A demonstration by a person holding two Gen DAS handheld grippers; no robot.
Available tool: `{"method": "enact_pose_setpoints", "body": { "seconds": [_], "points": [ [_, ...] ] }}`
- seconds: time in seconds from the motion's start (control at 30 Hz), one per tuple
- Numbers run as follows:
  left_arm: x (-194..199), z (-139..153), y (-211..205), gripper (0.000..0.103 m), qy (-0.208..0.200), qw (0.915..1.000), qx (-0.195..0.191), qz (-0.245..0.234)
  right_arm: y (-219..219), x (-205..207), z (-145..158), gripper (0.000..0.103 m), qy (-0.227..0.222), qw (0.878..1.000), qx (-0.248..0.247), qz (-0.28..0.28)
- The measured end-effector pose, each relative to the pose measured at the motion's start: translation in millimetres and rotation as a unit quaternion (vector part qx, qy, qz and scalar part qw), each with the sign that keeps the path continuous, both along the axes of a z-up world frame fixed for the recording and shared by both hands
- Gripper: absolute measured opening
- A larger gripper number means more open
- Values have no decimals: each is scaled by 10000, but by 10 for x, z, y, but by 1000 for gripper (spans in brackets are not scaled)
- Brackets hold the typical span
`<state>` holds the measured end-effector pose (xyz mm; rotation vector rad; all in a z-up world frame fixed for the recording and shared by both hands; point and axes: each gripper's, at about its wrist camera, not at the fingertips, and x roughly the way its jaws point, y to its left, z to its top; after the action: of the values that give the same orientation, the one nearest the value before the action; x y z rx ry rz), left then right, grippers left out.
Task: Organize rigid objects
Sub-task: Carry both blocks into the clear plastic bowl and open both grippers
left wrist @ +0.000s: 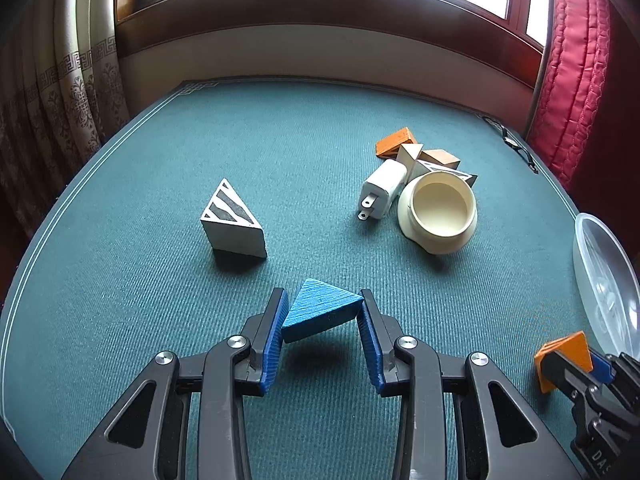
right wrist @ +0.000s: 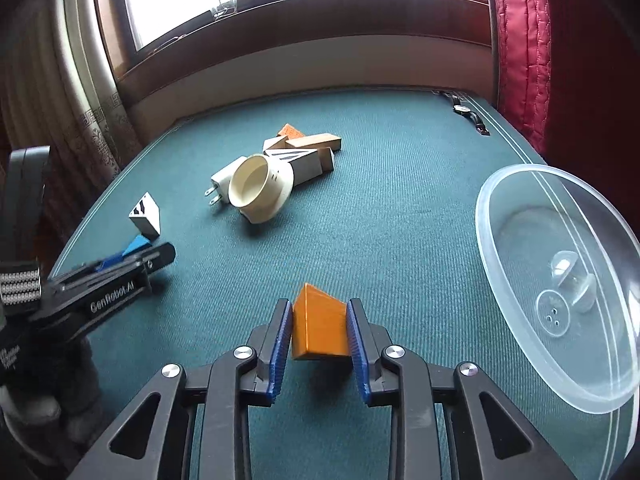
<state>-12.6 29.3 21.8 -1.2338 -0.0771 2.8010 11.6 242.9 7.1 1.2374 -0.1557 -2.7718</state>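
Above green table [left wrist: 160, 160], left hand-held gripper [left wrist: 322, 312] pinching blue wedge [left wrist: 320, 309], right hand-held gripper [right wrist: 319, 328] clamping orange block [right wrist: 319, 326].

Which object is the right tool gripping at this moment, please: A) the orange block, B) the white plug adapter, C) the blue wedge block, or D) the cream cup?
A: in the right wrist view the right tool has both blue pads pressed against the orange block.
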Motion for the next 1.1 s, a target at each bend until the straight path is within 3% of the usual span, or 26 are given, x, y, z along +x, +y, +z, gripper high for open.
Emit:
{"method": "enact_pose_setpoints", "body": {
  "seconds": [0.17,0.33,0.67,1.1],
  "points": [
    [9,-11,30,36,-14,10000,-25,-56,57,96,-51,36,-162,9994,-307,-68],
    [21,-2,8,36,2,10000,12,-53,70,154,-85,54,-305,9975,-593,-235],
    [32,-20,20,36,-53,9999,46,-128,22,395,-93,54,-529,9948,-860,-161],
    [32,-27,-11,36,-72,9999,59,-94,-224,-87,-109,54,-239,9984,-435,-280]
  ]
}}
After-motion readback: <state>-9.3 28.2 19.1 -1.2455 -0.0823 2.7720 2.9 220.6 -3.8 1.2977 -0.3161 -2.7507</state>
